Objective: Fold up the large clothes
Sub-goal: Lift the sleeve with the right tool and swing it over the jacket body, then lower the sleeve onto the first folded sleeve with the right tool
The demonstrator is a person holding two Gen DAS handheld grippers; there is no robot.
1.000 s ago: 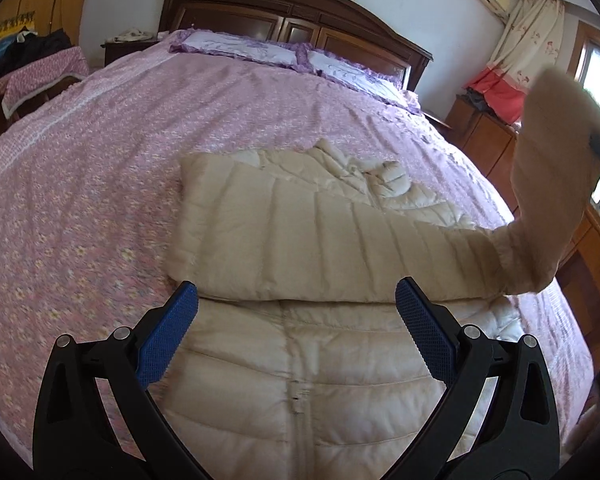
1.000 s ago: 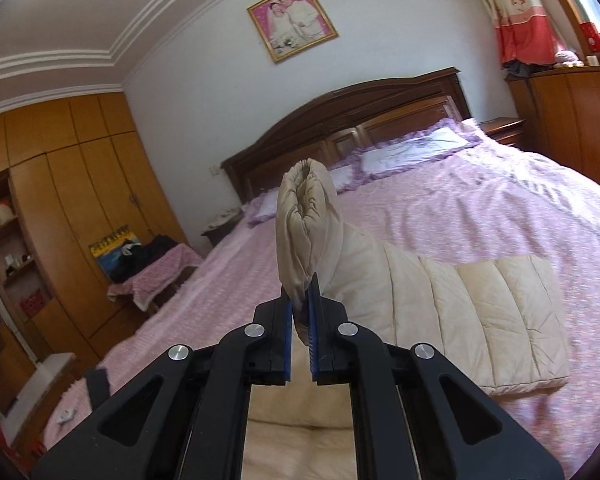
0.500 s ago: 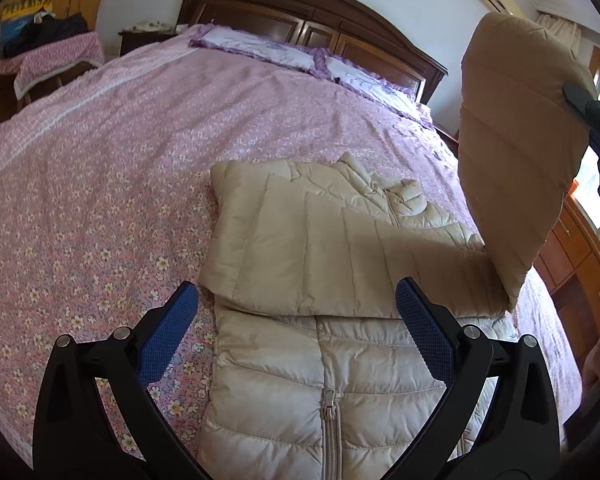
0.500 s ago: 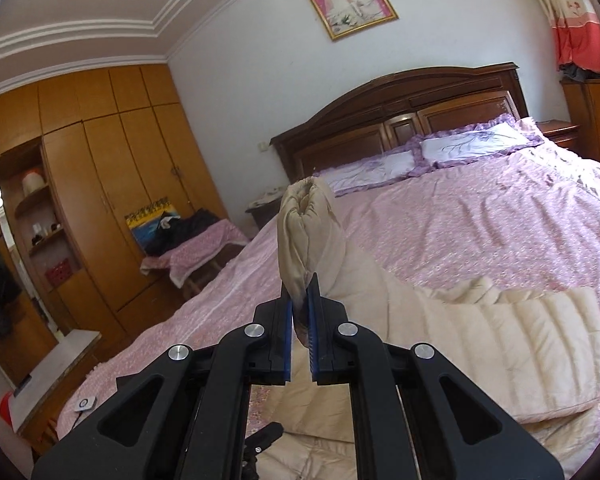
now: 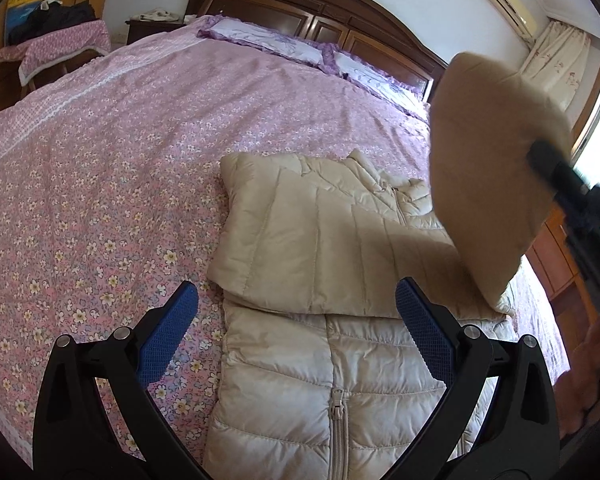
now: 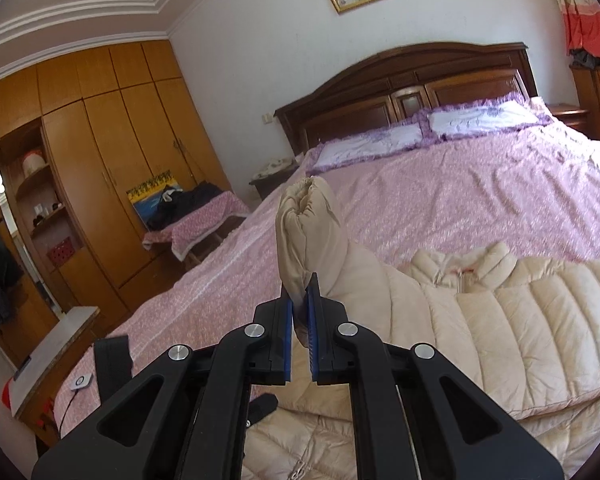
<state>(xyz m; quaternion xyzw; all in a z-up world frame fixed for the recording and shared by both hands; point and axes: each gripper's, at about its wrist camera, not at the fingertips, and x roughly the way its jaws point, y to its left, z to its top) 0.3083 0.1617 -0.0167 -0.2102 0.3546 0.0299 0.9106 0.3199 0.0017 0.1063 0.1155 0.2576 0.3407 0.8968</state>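
Note:
A cream puffer jacket (image 5: 320, 248) lies front-up on the pink floral bed (image 5: 100, 160), one sleeve folded flat across its chest, the zipper (image 5: 336, 412) toward me. My left gripper (image 5: 296, 320) is open and empty, hovering just above the jacket's lower half. My right gripper (image 6: 300, 304) is shut on the cuff of the other sleeve (image 6: 308, 232) and holds it raised above the jacket (image 6: 520, 320). In the left wrist view that lifted sleeve (image 5: 492, 168) hangs at the right, with the right gripper (image 5: 540, 160) behind it.
Dark wooden headboard (image 5: 320, 12) and two purple pillows (image 5: 268, 38) at the far end. A cloth-covered stool with dark clothes (image 6: 196, 220) and wooden wardrobes (image 6: 112, 152) stand left of the bed. A wooden dresser (image 5: 556, 256) is at the right.
My right gripper has carried the raised sleeve leftward over the jacket. My left gripper has shifted left with its jaws still open.

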